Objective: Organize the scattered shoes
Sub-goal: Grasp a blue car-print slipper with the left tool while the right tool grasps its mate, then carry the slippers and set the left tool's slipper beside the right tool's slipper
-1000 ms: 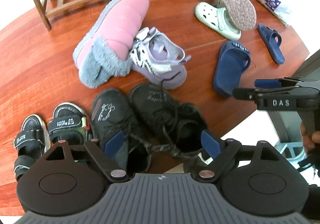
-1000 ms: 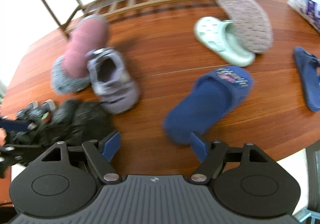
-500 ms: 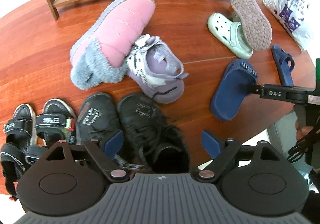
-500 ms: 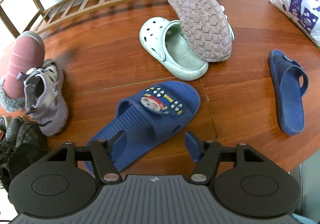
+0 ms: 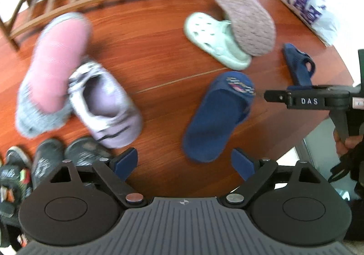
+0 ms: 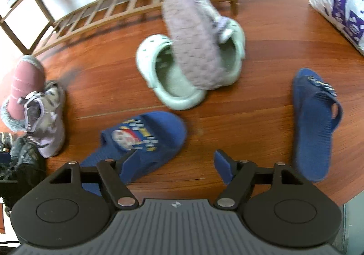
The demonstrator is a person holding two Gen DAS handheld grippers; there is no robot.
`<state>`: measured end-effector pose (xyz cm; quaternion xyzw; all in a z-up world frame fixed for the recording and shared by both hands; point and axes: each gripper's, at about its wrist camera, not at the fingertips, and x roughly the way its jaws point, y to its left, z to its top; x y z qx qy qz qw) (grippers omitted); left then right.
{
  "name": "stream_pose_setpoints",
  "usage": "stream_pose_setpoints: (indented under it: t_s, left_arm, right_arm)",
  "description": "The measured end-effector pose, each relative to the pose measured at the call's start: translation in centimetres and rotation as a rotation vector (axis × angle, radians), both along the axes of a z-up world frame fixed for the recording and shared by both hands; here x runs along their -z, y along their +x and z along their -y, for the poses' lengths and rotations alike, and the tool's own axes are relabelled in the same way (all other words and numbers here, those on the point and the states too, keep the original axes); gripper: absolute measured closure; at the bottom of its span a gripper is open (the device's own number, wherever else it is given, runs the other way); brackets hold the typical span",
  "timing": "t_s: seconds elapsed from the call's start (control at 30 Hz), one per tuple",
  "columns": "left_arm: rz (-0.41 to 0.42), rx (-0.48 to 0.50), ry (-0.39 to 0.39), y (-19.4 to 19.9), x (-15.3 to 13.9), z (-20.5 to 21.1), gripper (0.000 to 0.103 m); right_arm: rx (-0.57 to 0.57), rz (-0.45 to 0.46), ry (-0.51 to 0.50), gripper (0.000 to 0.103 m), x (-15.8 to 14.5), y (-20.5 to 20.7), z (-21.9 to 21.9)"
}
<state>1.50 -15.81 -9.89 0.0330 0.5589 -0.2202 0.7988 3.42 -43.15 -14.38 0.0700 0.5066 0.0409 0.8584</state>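
Right wrist view: scattered shoes on the wooden floor, both grippers empty above them.

Nearest the right gripper lies a blue rubber slide with a cartoon patch, toe pointing right; its mate, a plain-looking blue slide, lies well apart. A mint-green clog has a lilac shoe, sole up, leaning on it before the slatted wooden shoe rack. Right jaws are opening, nothing between them; the left gripper likewise opens over bare floor. Risk, as I judge it: the frames are blurred, so a hurried closing could catch only the slide's soft strap and let it swing or drop.
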Motion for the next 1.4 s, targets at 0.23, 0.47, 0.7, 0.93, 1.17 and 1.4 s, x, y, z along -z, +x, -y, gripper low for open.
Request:
stream_pose_setpoints:
  t_s: [0.23, 0.47, 0.7, 0.93, 1.17, 1.4]
  left_arm:
    - [0.014, 0.084, 0.022, 0.9, 2.2, 5.3, 0.008]
    - [0.027, 0.104, 0.068, 2.2, 4.3, 7.4, 0.007]
    - [0.04, 0.144, 0.072, 4.2, 5.8, 9.1, 0.007]
    - [0.016, 0.178, 0.066, 5.3, 7.4, 9.6, 0.007]
    - [0.005, 0.179, 0.077, 5.6, 8.7, 9.9, 0.007]
    - [0.012, 0.119, 0.043, 5.8, 8.8, 9.8, 0.016]
  right_arm:
    - [0.092, -0.014, -0.085, 0.014, 1.1, 0.0, 6.7]
    - [0.139, -0.021, -0.116, 0.009, 2.1, -0.4, 12.0]
    - [0.163, -0.034, -0.115, 0.006, 3.3, -0.1, 14.7]
    - [0.185, -0.041, -0.09, 0.004, 4.6, 1.0, 16.1]
    - [0.205, -0.038, -0.084, 0.004, 5.8, 2.9, 16.3]
    - [0.215, -0.052, -0.086, 0.01, 6.6, 3.9, 16.4]
